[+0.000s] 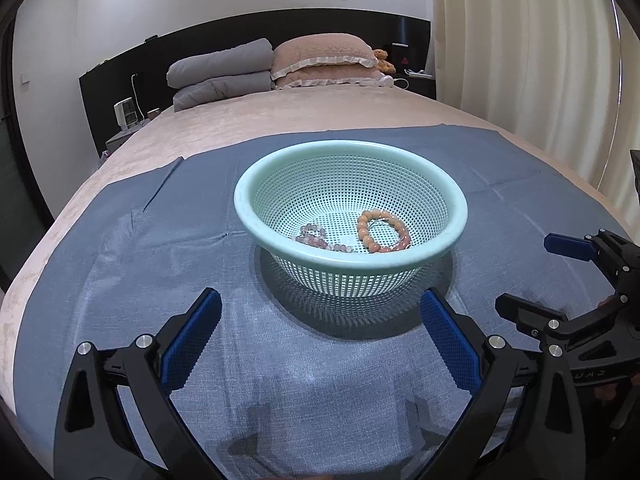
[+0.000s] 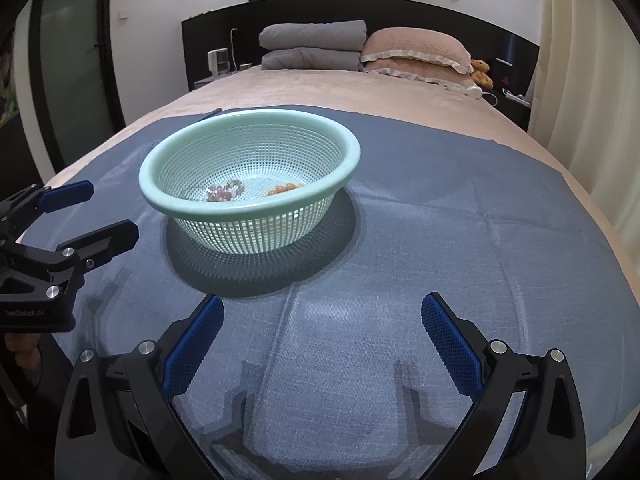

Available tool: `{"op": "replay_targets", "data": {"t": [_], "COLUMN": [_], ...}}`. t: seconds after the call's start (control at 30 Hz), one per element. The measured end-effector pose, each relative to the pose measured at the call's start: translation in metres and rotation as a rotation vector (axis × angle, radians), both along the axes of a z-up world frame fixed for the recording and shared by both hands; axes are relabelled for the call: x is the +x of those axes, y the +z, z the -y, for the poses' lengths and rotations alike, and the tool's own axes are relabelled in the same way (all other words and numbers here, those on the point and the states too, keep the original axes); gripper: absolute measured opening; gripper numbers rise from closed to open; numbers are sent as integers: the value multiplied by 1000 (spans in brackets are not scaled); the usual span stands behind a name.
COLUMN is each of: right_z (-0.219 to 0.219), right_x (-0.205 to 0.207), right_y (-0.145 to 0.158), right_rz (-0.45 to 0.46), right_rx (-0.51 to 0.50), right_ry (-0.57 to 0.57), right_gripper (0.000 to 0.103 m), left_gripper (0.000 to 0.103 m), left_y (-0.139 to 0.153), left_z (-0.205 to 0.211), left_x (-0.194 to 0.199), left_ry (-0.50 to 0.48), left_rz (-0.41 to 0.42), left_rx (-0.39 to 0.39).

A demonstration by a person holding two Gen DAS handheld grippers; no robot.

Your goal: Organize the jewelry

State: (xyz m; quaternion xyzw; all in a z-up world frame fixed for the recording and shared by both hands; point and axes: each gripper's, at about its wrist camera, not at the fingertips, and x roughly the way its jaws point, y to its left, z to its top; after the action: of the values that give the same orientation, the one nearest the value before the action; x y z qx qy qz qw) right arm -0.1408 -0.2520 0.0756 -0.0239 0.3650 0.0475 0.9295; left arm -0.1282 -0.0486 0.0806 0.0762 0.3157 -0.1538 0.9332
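Fingers: left gripper (image 1: 320, 336) and right gripper (image 2: 322, 340) both spread, empty.
Jewelry: orange bracelet (image 1: 383, 231) and pink bracelet (image 1: 320, 240) inside basket (image 1: 256, 216) — just ahead of the left fingers.
Risk: light basket could tip — rim knocked reaching in.

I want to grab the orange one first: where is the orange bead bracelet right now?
The orange bead bracelet lies inside the mint green basket, on the right of its floor in the left wrist view, beside the pinkish bead bracelet.
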Motion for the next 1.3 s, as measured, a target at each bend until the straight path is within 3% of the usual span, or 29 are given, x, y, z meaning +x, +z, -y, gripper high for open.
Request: {"op": "replay_targets", "data": {"t": [1.0,1.17,1.3], "right_z": [-1,-2,-2], "right_x": [0,-1,-1], "right_y": [-5,-6,-6], "right_rz": [-11,-12,-11], "right_rx": [-8,-9,-9], "right_ry": [3,3,4], "right_gripper": [95,95,95], "left_gripper": [97,97,97], "left_y": [1,-3,-2], "left_z": [-6,-1,-2], "left_x": [5,5,6], "left_ry": [-2,-12,-3], "left_rz": [-15,-19,-28], "left_rx": [-14,32,0]}}
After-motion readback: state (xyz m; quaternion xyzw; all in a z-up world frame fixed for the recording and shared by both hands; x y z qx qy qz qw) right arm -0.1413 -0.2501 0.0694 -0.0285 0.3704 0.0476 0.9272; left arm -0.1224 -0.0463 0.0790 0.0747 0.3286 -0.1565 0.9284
